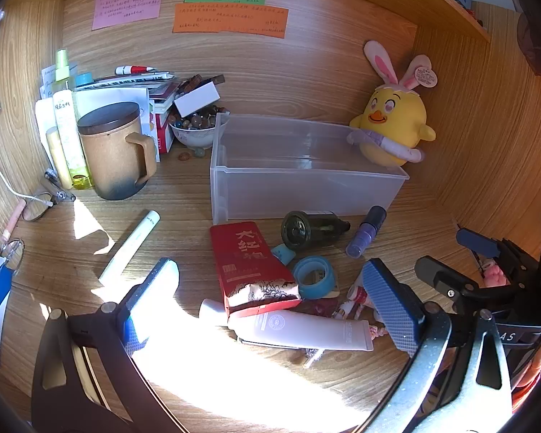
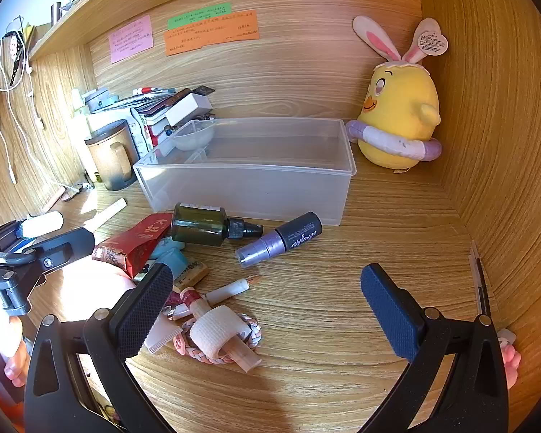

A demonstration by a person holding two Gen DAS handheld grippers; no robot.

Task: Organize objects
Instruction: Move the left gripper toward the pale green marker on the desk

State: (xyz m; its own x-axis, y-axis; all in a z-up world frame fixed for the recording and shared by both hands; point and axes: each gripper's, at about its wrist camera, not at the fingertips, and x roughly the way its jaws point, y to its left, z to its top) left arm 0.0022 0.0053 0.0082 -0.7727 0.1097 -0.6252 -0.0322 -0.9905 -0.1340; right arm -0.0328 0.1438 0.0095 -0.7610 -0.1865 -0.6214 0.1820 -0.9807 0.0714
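Both tongs stand wide apart with nothing between their pads: the left tongs (image 1: 270, 299) hang over the sunlit clutter, the right tongs (image 2: 267, 310) over bare bench (image 2: 342, 324) beside it. The landmark is the clear plastic bin (image 2: 256, 187), empty and standing toward the back of the bench. Just in front of the bin lie a dark green spray bottle (image 2: 202, 224) and a purple spray bottle (image 2: 281, 240), both on their sides; both are probably hard, smooth and apt to roll, so a grip across the barrel's middle looks safest. Nearer than those, and toward the bin's left end, lies a red packet (image 1: 250, 263), torn open at its near end, likely light and crushable; it should be pinched low across its flat faces. Overlapped by the packet's near end, a white squeeze tube (image 1: 306, 328) is soft and would be best taken near the stiff crimped end. A blue tape roll (image 1: 312, 276) sits just right of the packet. A yellow plush chick (image 2: 400, 108) sits at the bin's right end, against the wooden wall.
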